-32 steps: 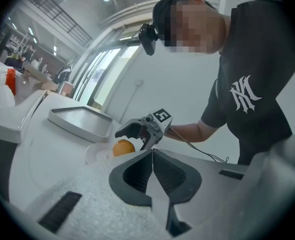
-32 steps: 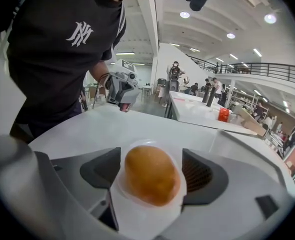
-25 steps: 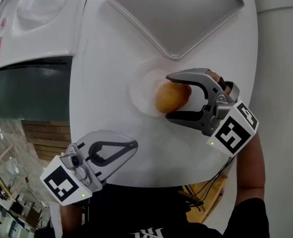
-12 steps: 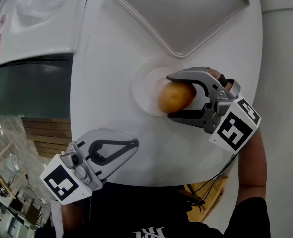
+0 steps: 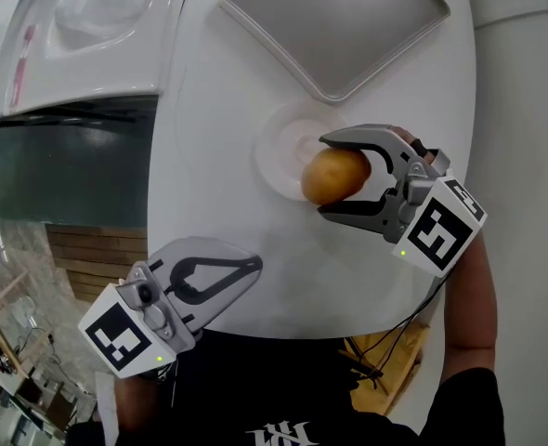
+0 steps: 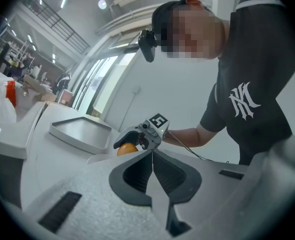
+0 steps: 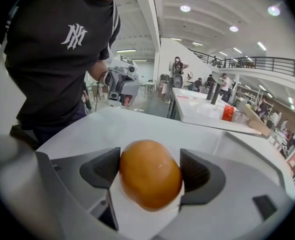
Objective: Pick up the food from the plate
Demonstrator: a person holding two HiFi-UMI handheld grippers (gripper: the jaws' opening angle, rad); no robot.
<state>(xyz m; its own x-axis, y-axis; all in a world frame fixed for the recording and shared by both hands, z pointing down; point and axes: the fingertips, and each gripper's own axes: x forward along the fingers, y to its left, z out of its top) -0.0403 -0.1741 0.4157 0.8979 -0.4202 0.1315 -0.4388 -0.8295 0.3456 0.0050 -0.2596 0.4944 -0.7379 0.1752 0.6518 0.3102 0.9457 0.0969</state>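
A golden-brown bread roll (image 5: 332,177) sits between the jaws of my right gripper (image 5: 325,177), which is shut on it at the near right rim of the small white plate (image 5: 286,143). In the right gripper view the roll (image 7: 150,174) fills the gap between both pads. My left gripper (image 5: 254,266) hovers over the table's near edge with its jaws shut and nothing in them. The left gripper view shows its closed tips (image 6: 151,156), with the roll (image 6: 126,149) and right gripper (image 6: 137,135) beyond them.
A grey rectangular tray (image 5: 339,26) lies just past the plate on the round white table (image 5: 209,156). A white counter with a plastic bag (image 5: 97,7) stands at the left. A person's dark-shirted torso is at the table's near edge.
The right jaws have drawn in onto the roll, and it has shifted toward the plate's near right rim. The left gripper has stayed in place, shut.
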